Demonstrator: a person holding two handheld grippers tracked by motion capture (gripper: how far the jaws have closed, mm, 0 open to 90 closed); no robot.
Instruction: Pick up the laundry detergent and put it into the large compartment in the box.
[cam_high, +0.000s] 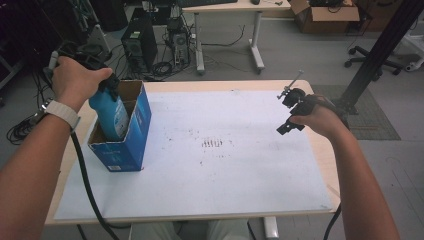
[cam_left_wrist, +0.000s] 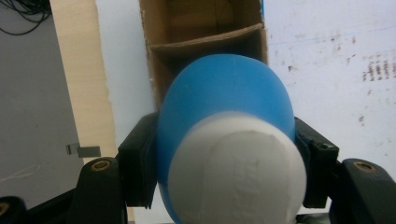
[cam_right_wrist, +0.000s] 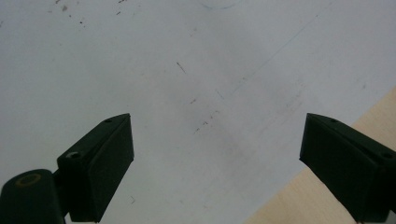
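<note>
A: Where it hangs over the blue box (cam_high: 131, 131), the blue bottle (cam_high: 111, 114) has its lower part inside the open top, its white cap (cam_left_wrist: 236, 175) toward the camera in the left gripper view.

B: Grip?

A: The left gripper (cam_left_wrist: 224, 156) has its jaws pinching the bottle from both sides. Box: upright at the left of the desk (cam_high: 240, 150), on the white sheet (cam_high: 225, 170), cardboard divider (cam_left_wrist: 205, 39) inside.

B: And the other hand?

A: The right gripper (cam_high: 292, 112) is well apart at the desk's right, jaws spread over the bare sheet near its edge, nothing between them.
</note>
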